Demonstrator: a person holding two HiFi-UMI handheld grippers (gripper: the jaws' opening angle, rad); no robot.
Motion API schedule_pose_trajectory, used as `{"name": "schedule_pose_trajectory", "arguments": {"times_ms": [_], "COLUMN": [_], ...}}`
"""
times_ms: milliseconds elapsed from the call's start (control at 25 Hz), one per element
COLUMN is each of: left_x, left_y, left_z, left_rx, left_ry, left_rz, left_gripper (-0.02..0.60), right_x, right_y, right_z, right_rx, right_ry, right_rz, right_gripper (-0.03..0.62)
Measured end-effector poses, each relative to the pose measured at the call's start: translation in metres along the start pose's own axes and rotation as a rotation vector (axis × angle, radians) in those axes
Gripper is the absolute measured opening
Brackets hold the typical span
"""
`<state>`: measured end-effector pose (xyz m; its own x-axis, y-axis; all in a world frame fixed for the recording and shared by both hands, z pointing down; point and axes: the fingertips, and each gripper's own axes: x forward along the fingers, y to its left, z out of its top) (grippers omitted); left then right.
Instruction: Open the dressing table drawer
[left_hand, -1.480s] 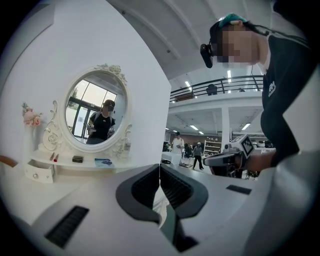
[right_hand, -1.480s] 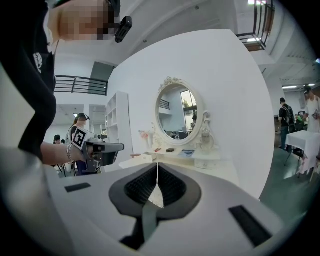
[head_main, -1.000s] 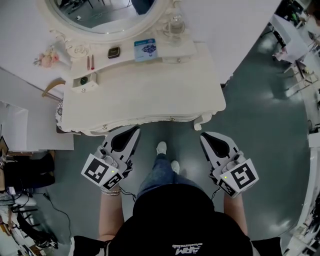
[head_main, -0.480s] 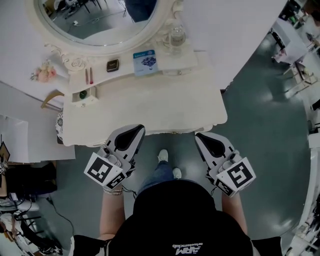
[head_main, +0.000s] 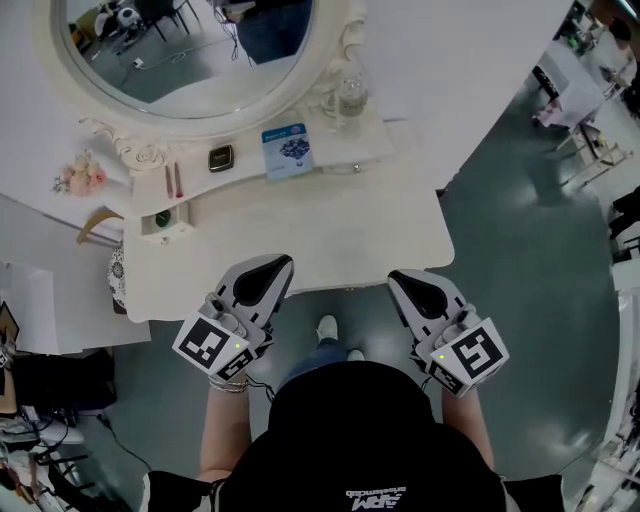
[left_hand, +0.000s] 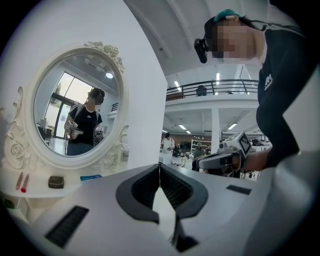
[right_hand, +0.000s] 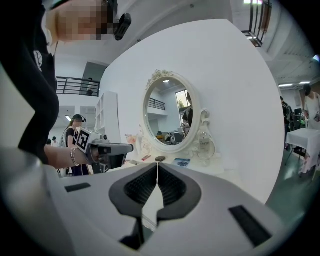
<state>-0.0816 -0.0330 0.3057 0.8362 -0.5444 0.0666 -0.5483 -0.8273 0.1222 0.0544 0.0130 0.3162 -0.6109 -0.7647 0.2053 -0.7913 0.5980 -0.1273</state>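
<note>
Over the last second the dressing table (head_main: 330, 230) has slid down the head view towards the person. The left gripper (head_main: 272, 268) and right gripper (head_main: 405, 285), which sat short of its near edge, now overlap that edge at lower centre. This reads as the approach, and the drawer looks untouched.

Both tongs are clenched on nothing. Each gripper view shows the jaws pressed together with only open air ahead, so they would likely have to part before taking a knob.

The drawer should lie under the tabletop's near rim, between the two grippers. From this steep angle its front is probably tucked beneath the overhang, and I cannot make out a handle.

The clutter sits well back on the shelf at upper left:
- the oval mirror (head_main: 180, 50)
- a glass bottle (head_main: 348, 95)
- a blue card (head_main: 288, 150)
- a small dark case (head_main: 220, 158)
- pink flowers (head_main: 78, 178)

The person's shoe (head_main: 324, 326) stands close below the front edge, where a drawer would slide out.
</note>
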Motion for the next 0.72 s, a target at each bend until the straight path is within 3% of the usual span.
{"name": "schedule_pose_trajectory", "arguments": {"times_ms": [720], "left_x": [0.026], "left_y": [0.041], "left_z": [-0.013], "left_rx": [-0.006], "left_ry": [0.050], "left_rz": [-0.107], "left_gripper": [0.018], "right_x": [0.043], "right_y": [-0.021], "right_z": [-0.001], "right_rx": [0.033], "right_ry": [0.018], "right_rz": [-0.087], "right_gripper": [0.020]}}
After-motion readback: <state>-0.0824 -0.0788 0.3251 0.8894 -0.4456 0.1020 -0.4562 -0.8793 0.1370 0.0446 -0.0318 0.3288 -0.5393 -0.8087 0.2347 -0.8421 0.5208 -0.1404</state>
